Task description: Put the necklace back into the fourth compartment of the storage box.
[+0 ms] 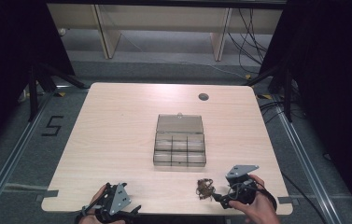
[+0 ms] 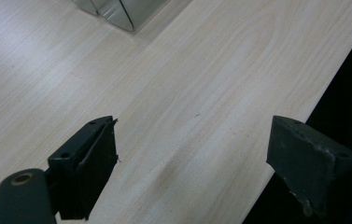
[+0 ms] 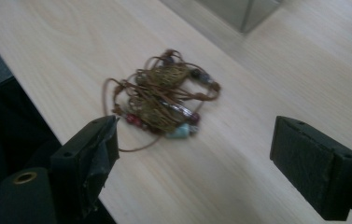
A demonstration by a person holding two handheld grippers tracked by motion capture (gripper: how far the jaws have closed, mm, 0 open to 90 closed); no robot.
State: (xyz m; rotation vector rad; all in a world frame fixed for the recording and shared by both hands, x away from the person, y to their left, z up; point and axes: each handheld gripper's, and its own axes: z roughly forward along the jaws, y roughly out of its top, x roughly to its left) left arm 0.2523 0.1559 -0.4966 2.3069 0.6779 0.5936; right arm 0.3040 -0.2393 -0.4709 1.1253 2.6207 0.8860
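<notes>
On the near right part of the wooden table lies a tangle of brown cord jewellery, strung with small coloured beads, red, pale blue and dark ones among them. It rests flat on the wood, just left of the right gripper, which the person's right hand holds low over the near edge. Seen from the right gripper view, the jewellery sits ahead of the jaws and apart from them; the right gripper stands released, jaws wide, nothing between the pads.

Beyond the jewellery, toward the middle of the table, is a clear plastic compartment box with its lid swung back on the far side.

At the near left edge, the left gripper rests in the person's left hand. In its own view the left gripper is also spread open over bare wood, holding nothing.
</notes>
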